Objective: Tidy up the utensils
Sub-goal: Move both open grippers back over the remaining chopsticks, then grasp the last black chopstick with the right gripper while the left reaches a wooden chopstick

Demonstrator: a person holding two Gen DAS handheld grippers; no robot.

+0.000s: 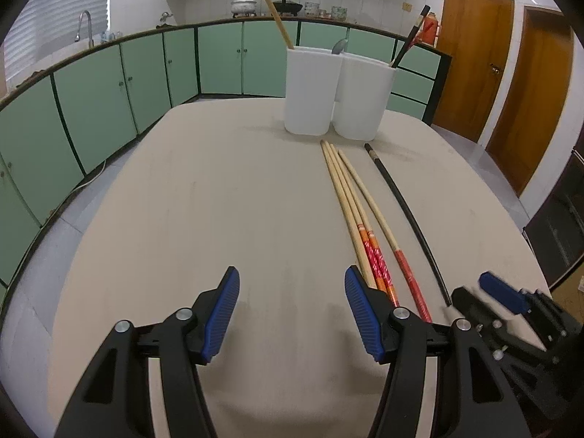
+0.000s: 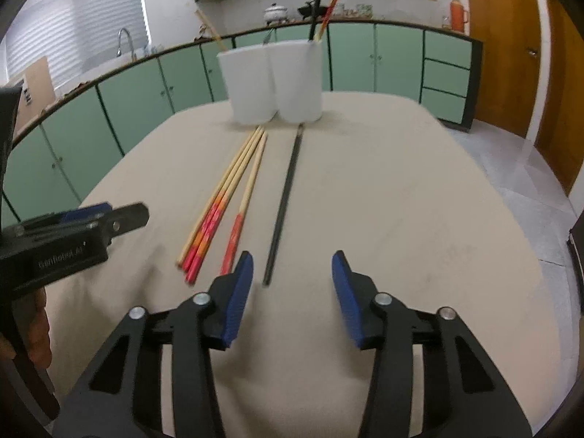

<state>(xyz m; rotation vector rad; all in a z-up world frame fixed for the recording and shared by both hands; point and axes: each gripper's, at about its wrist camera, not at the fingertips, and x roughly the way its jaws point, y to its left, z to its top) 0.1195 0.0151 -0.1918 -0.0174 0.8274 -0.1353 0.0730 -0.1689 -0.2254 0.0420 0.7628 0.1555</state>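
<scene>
The left gripper (image 1: 292,314) and right gripper (image 2: 292,297) hover with jaws spread wide, holding nothing. Between them on the table (image 2: 401,200) lie bamboo chopsticks (image 2: 226,197) and one black chopstick (image 2: 286,197), pointing toward two far white holders (image 2: 273,80).

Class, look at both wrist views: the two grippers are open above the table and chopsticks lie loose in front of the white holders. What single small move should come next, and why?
Probably ease the right gripper forward and slightly left so its open jaws straddle the near end of the black chopstick. That chopstick lies alone, apart from the bamboo chopsticks, and the white holder already holds a black one.
</scene>
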